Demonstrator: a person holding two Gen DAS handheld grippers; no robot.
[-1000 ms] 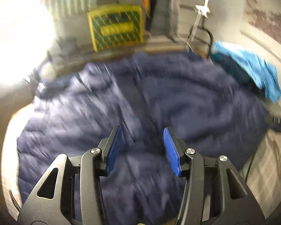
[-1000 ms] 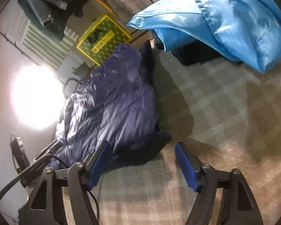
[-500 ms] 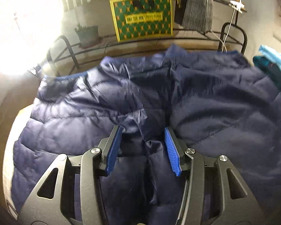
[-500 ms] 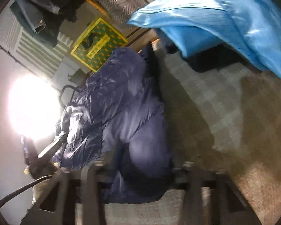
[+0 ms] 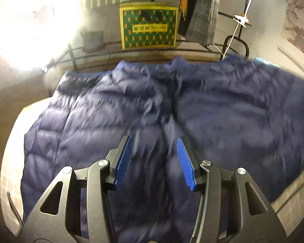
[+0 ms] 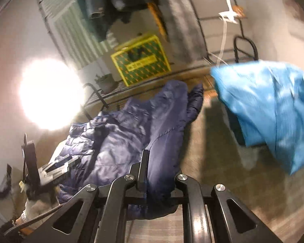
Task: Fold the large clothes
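A navy quilted puffer jacket (image 5: 223,109) lies spread across the bed in the left wrist view. My left gripper (image 5: 155,160) hovers low over its middle, jaws open, blue pads either side of a fold, gripping nothing. In the right wrist view my right gripper (image 6: 159,174) is shut on the jacket's (image 6: 131,133) right edge and lifts it off the checked bedcover (image 6: 223,192). The left gripper (image 6: 56,170) shows at the far left of that view.
A bright blue garment (image 6: 273,109) lies heaped at the right, near the jacket's edge (image 5: 263,60). A yellow-green box (image 5: 149,27) and a potted plant (image 5: 92,38) stand on a shelf behind. A bright lamp (image 5: 30,22) glares at left. Clothes (image 5: 200,10) hang above.
My right gripper moved onto the jacket's edge, closed on it and raised it. My left gripper moved over the jacket toward its middle and stayed open.
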